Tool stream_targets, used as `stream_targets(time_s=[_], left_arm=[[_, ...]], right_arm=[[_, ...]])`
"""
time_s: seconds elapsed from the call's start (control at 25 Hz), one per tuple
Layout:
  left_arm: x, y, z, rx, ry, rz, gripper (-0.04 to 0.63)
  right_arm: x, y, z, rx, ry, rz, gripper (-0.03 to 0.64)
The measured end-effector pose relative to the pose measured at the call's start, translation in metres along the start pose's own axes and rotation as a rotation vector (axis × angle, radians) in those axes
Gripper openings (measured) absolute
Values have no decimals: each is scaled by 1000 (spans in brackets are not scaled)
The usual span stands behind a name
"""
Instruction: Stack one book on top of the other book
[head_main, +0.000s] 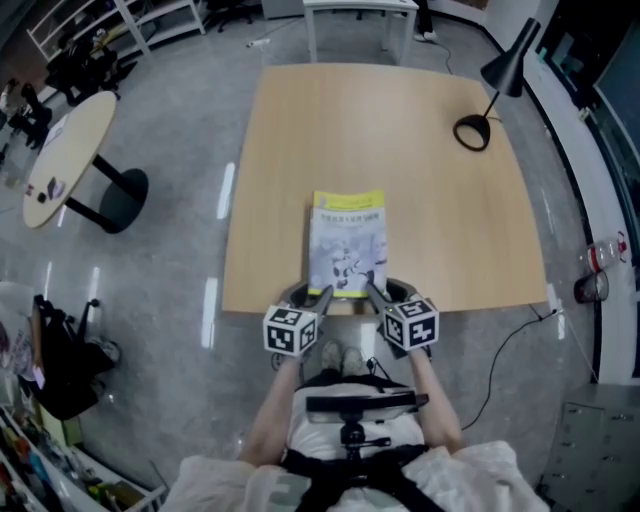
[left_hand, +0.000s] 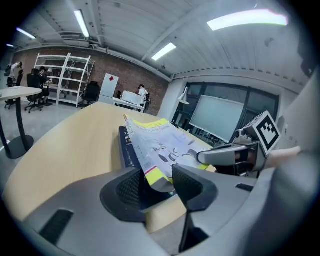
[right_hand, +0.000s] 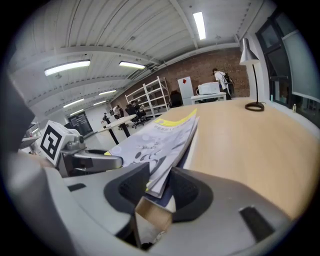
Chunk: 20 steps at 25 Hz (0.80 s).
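A thin yellow-and-pale-blue paperback book (head_main: 347, 240) is tilted over a dark blue book (left_hand: 127, 147) that lies flat on the light wooden surface (head_main: 400, 150). The paperback's near end is raised above the dark book. The left gripper (head_main: 324, 294) is clamped on its near left corner and the right gripper (head_main: 374, 292) on its near right corner.

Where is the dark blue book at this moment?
In the left gripper view, the dark blue book lies on the light wooden table, directly beneath the yellow and pale blue paperback book, near the table's near edge.
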<state>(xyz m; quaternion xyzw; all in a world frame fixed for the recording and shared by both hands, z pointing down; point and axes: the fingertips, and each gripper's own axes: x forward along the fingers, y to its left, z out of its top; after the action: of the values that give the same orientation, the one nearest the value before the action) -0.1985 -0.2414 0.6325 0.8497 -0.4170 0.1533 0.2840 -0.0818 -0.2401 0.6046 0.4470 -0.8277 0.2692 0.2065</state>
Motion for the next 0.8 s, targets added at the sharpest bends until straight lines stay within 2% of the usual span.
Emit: stream_targets(time_s=[0.16, 0.36, 0.44, 0.56, 0.68, 0.8], left_arm=[[2, 3, -4, -27, -16, 15, 167], [0, 7, -5, 30, -71, 105, 205], [-3, 12, -4, 44, -105, 155, 247], [-6, 18, -2, 28, -129, 181, 249], [-12, 24, 2, 22, -144, 201, 249], [-19, 26, 18, 23, -175, 203, 249]], right_arm=[[5, -7, -10, 31, 18, -24, 136], [6, -14, -15, 102, 14, -27, 141], [6, -22, -15, 100, 22, -64, 172], [4, -35, -11, -13, 29, -155, 275], [-1, -39, -3, 21, -2, -169, 275], [-11, -38, 20, 82, -84, -139, 275]])
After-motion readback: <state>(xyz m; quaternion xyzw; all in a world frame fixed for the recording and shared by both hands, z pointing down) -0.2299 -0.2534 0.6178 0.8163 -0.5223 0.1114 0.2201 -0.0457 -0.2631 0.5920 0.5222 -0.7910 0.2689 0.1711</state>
